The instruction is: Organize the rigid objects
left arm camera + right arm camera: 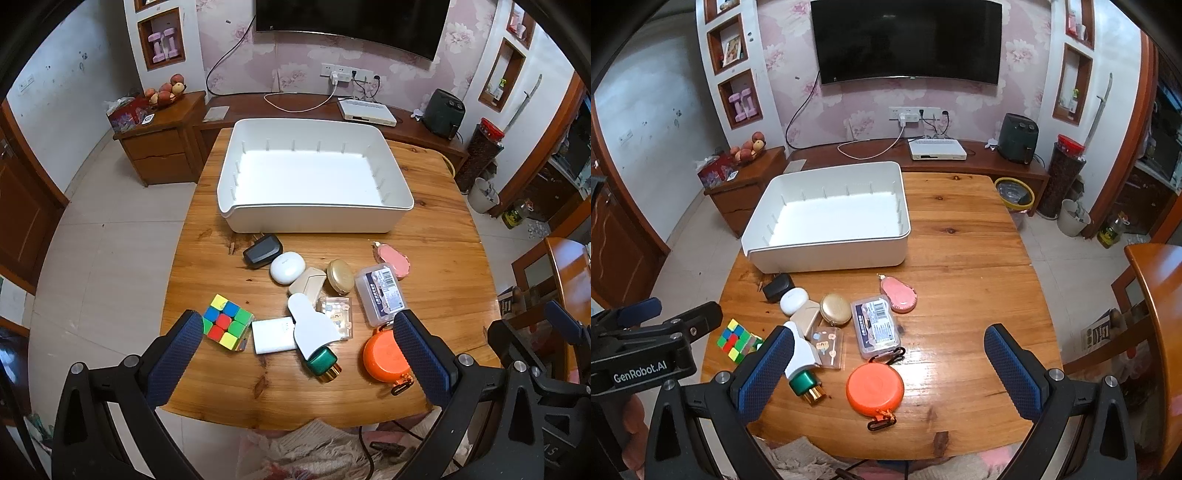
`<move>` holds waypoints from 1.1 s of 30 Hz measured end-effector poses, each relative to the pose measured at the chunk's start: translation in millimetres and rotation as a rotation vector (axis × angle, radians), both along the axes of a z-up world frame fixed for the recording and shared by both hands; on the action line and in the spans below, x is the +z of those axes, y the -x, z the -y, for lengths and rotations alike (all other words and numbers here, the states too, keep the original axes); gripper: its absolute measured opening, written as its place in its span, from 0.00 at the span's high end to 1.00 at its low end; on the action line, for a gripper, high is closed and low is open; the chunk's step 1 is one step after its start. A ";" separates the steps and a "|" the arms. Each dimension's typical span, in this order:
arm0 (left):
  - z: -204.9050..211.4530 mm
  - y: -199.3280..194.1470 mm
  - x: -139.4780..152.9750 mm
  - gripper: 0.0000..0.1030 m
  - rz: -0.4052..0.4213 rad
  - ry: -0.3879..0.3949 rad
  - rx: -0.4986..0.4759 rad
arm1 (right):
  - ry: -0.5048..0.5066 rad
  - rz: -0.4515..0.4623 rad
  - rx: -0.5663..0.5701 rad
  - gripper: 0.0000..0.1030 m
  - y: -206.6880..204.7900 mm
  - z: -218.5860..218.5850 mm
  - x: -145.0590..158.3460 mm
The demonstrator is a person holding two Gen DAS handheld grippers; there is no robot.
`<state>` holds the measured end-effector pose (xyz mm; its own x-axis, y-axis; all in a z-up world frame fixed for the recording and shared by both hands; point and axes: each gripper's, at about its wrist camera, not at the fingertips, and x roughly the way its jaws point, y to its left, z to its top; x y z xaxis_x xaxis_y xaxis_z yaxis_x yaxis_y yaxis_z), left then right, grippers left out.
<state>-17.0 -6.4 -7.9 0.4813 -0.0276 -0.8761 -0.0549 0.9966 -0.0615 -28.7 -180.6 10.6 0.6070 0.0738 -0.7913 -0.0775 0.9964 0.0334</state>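
Note:
An empty white bin (314,214) (827,256) stands at the far side of the wooden table (436,229). In front of it lie several small objects: a Rubik's cube (227,322) (735,340), a black charger (261,251), a white earbud case (287,267), a gold round case (340,276), a clear plastic box (380,295) (875,326), a pink case (393,258) (899,293), a white scraper with a green bottle (319,360) (803,382), and an orange tape measure (384,356) (874,387). My left gripper (299,354) is open and empty above the near objects. My right gripper (890,369) is open and empty.
A white power bank (272,336) lies beside the cube. A wooden chair (1145,314) stands to the right of the table. A low cabinet with fruit (162,136) stands beyond on the left. A yellow-rimmed bin (1014,194) stands past the table's far right corner.

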 end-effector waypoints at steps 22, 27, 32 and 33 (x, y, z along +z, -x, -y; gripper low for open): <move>3.8 3.6 7.6 0.01 0.022 0.002 0.016 | -0.004 0.034 0.023 0.00 1.0 7.6 8.4; 4.4 4.5 8.0 0.01 0.024 -0.010 0.017 | 0.006 0.040 0.027 0.00 0.6 7.9 8.8; 3.7 4.1 8.2 0.01 0.025 -0.006 0.018 | 0.019 0.042 0.037 0.00 -2.4 6.3 10.3; 3.4 3.5 8.7 0.01 0.025 -0.006 0.018 | 0.023 0.043 0.038 0.00 -3.0 5.7 10.5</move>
